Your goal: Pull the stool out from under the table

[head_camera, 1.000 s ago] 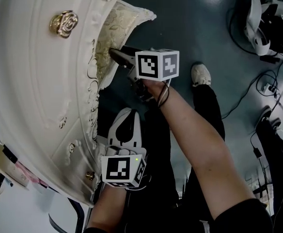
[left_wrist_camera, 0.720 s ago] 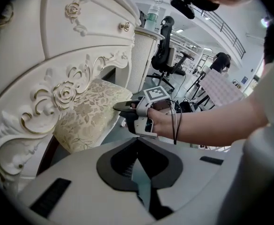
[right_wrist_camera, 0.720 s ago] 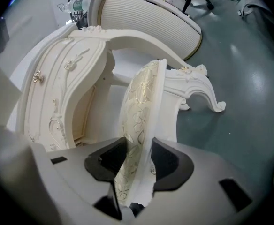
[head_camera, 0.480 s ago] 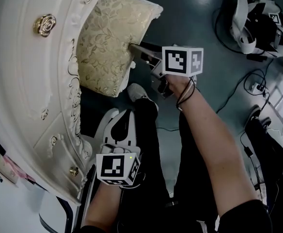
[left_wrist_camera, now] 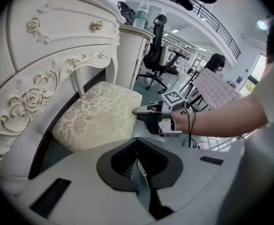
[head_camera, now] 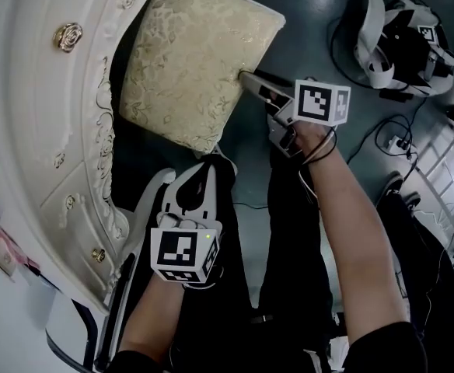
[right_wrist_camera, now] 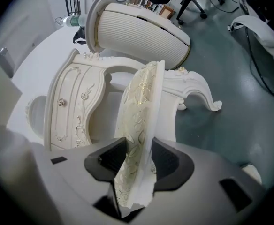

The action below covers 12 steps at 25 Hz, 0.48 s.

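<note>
Brocade seat edge (right_wrist_camera: pixel 139 125) sits pinched between our right gripper's (right_wrist_camera: pixel 136 165) jaws, part closed on it; the left gripper (left_wrist_camera: pixel 138 159) is closed, empty. The stool (head_camera: pixel 192 61) stands mostly clear, right of the table (head_camera: pixel 48 92). A sideways tug could slip the fabric free or tip the stool.

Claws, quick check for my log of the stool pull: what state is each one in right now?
Left claw: closed, empty.
Right claw: closed on the stool, at its cushion edge.
</note>
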{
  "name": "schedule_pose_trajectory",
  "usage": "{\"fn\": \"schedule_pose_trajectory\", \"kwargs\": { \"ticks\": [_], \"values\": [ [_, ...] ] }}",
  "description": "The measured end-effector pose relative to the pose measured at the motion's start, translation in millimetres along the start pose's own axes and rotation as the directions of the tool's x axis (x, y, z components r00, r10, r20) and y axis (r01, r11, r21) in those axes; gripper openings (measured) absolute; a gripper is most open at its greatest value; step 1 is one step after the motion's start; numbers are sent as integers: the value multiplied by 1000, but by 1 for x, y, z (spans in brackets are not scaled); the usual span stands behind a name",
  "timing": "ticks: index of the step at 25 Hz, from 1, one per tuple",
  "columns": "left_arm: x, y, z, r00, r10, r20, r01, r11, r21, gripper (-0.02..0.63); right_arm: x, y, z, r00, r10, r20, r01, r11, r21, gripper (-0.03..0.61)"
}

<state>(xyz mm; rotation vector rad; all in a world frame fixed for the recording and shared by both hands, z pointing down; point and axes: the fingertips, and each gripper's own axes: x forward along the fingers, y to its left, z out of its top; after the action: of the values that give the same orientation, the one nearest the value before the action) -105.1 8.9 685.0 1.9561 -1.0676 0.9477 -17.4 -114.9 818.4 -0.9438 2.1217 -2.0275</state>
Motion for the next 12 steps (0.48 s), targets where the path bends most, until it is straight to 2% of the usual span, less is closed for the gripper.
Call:
{"fn": "schedule_pose_trajectory", "kwargs": {
  "ticks": [7, 12],
  "values": [
    [8, -29, 17, 999, -43, 1, 43, 998, 38, 6, -61, -25, 11, 999, -23, -29, 23, 1000, 8, 178],
    [31, -57, 28, 997, -61, -41, 64, 996, 67, 6, -108, -51, 38, 1000, -25, -6, 25, 999, 24, 178]
  ]
}}
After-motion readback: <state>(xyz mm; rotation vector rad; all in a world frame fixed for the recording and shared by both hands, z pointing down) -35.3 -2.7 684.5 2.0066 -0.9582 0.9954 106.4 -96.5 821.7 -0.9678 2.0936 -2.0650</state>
